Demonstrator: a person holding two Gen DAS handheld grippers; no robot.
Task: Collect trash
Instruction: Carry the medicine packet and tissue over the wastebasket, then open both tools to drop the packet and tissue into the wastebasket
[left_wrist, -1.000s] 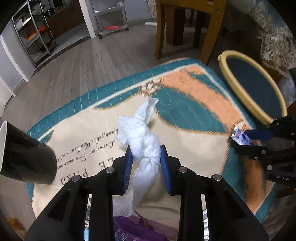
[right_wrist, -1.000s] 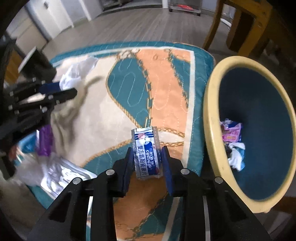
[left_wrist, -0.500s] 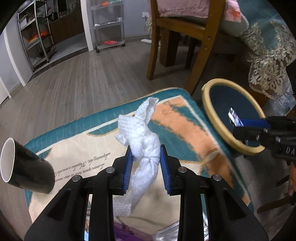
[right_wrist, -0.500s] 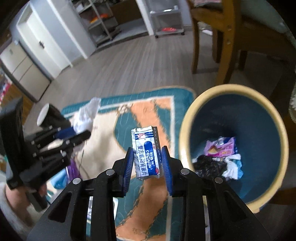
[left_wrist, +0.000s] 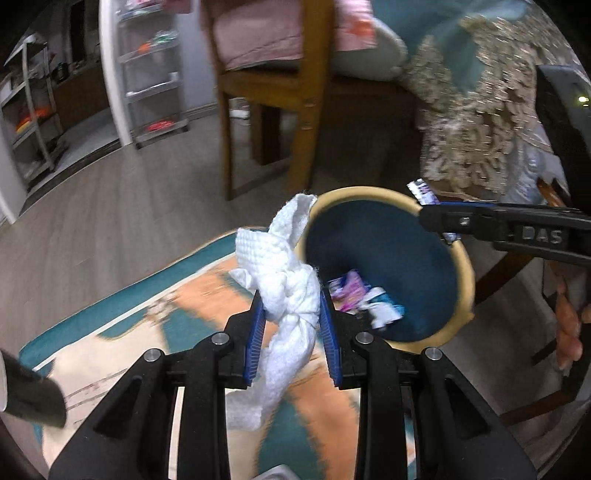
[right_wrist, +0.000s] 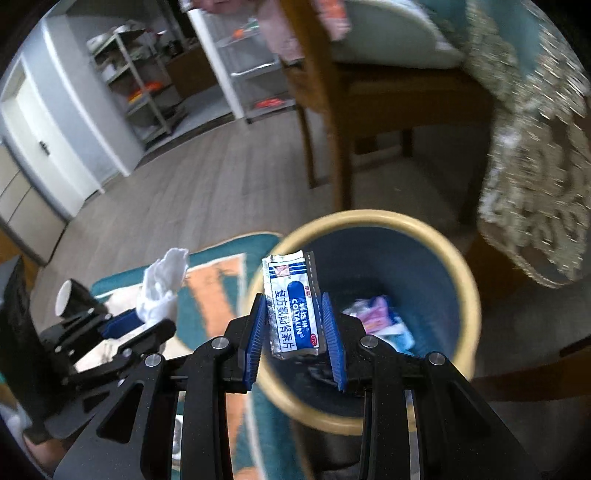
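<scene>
Your left hand-held gripper (left_wrist: 291, 321) clamps knotted white tissue (left_wrist: 284, 273), bin (left_wrist: 463, 258) rim at its 1 o'clock. Your right hand-held gripper (right_wrist: 295, 328) pinches blue-white sachet (right_wrist: 291, 306) above bin mouth.

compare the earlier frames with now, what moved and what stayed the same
Both grippers swung from over the teal and orange rug toward the yellow-rimmed blue trash bin. Nothing was taken or released: the left gripper stays shut on the knotted white paper towel, the right gripper on the blue and white sachet.
</scene>
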